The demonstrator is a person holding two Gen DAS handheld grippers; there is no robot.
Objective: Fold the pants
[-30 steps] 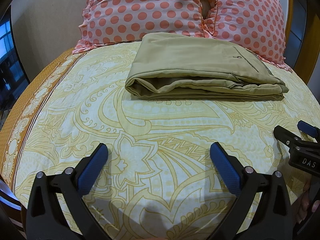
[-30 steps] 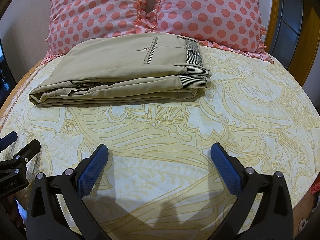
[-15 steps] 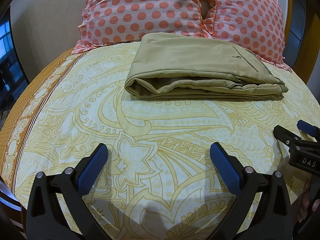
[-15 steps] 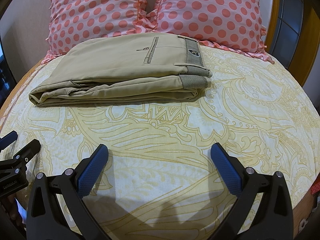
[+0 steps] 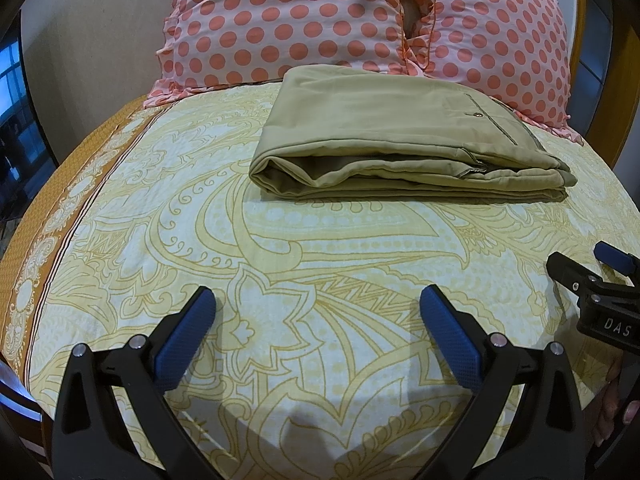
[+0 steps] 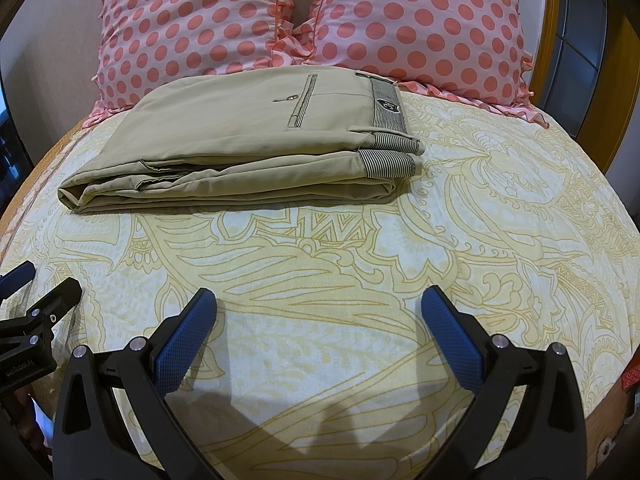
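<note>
Khaki pants point(image 5: 400, 136) lie folded in a flat stack on the bed, just in front of the pillows; in the right wrist view the pants point(image 6: 248, 148) show a back pocket and a striped waistband at their right end. My left gripper point(image 5: 316, 320) is open and empty, hovering over the bedsheet well short of the pants. My right gripper point(image 6: 318, 320) is open and empty, also near the bed's front edge. The right gripper shows at the right edge of the left wrist view point(image 5: 592, 276), and the left gripper shows at the left edge of the right wrist view point(image 6: 36, 300).
The bed has a yellow paisley sheet point(image 5: 320, 248) with an orange border on the left point(image 5: 44, 216). Two pink pillows with red dots point(image 6: 312, 20) lean against the wooden headboard point(image 6: 552, 52) behind the pants. A wall stands to the left.
</note>
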